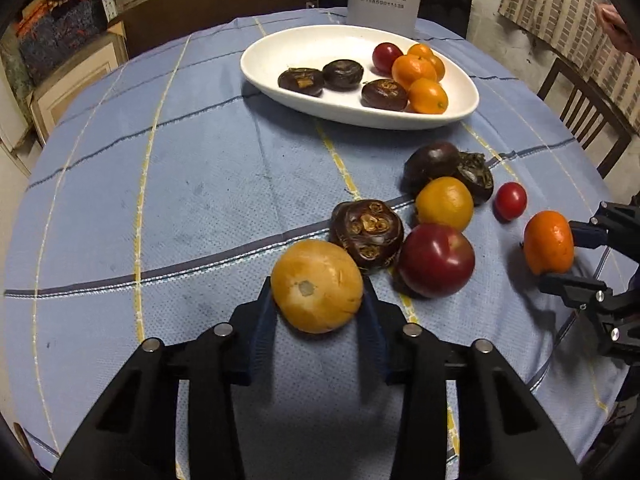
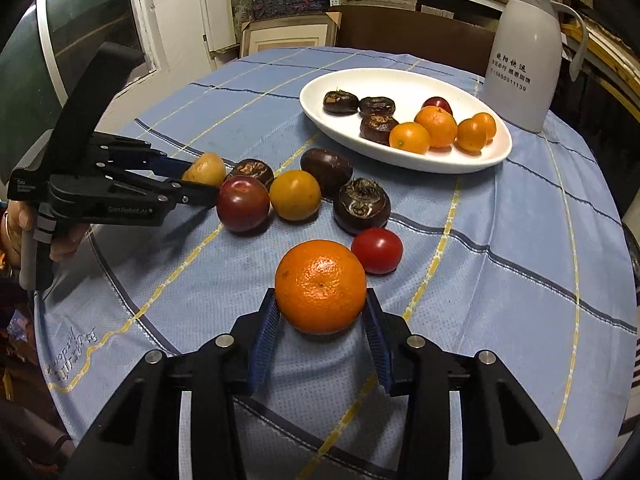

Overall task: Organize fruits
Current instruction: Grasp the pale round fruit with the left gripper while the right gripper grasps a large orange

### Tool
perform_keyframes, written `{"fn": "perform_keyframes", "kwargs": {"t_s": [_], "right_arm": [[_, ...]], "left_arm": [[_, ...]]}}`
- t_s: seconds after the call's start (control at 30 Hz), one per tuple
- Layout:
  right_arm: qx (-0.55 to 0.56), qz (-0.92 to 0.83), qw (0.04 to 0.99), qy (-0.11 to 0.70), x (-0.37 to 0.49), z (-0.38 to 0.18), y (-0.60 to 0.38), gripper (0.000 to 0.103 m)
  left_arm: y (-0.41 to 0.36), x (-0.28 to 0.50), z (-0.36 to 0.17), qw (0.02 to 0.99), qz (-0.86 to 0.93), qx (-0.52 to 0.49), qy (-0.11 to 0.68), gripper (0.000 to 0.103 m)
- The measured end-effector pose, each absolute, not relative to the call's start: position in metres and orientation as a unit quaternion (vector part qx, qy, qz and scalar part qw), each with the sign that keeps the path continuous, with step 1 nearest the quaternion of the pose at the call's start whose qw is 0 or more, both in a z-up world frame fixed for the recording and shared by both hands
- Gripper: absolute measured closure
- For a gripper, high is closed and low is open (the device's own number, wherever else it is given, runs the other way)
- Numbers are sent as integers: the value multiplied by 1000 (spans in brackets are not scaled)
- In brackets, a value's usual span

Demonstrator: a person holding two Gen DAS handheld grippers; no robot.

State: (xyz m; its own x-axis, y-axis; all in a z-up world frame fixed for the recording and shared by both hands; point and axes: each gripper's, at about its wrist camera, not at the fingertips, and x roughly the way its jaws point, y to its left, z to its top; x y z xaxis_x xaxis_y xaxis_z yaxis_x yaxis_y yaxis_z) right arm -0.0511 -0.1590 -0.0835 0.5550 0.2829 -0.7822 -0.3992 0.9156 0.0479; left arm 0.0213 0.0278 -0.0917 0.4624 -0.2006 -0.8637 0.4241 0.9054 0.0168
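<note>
My left gripper (image 1: 318,294) is shut on a yellow-tan round fruit (image 1: 317,286) low over the blue cloth; it also shows in the right wrist view (image 2: 205,168). My right gripper (image 2: 321,300) is shut on an orange (image 2: 320,286), which also shows in the left wrist view (image 1: 549,242). Loose beside them lie a red apple (image 1: 437,259), a yellow orange (image 1: 444,203), dark water chestnuts (image 1: 368,233) and a cherry tomato (image 1: 509,201). The white oval plate (image 1: 280,46) at the back holds several chestnuts, small oranges and a tomato.
A white thermos jug (image 2: 532,52) stands behind the plate. A wooden chair (image 1: 584,112) is at the table's right edge. Boxes and shelves line the back wall. The round table's cloth (image 1: 160,200) extends left of the fruit.
</note>
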Motion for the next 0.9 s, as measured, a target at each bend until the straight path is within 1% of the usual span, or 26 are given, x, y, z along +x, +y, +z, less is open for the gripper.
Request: {"fn": "perform_keyframes", "kwargs": {"t_s": [0.27,0.4,0.63,0.9], "right_arm": [[-50,196,878,434,-72,-82,-167,60],[-46,223,875,428,-102,-78,-164,60],[-51,268,859,434,-151,-83,-146,60],[-49,285,854,433,-174,-86,-138,60]], "left_arm": [[21,-10,-69,855,-206,122,460,64],[19,-46,-57,855,-226,125,450,64],[16,-96,-63,844,-250,122,458,64],[13,-107,-65,842,-250,119,463,64]]}}
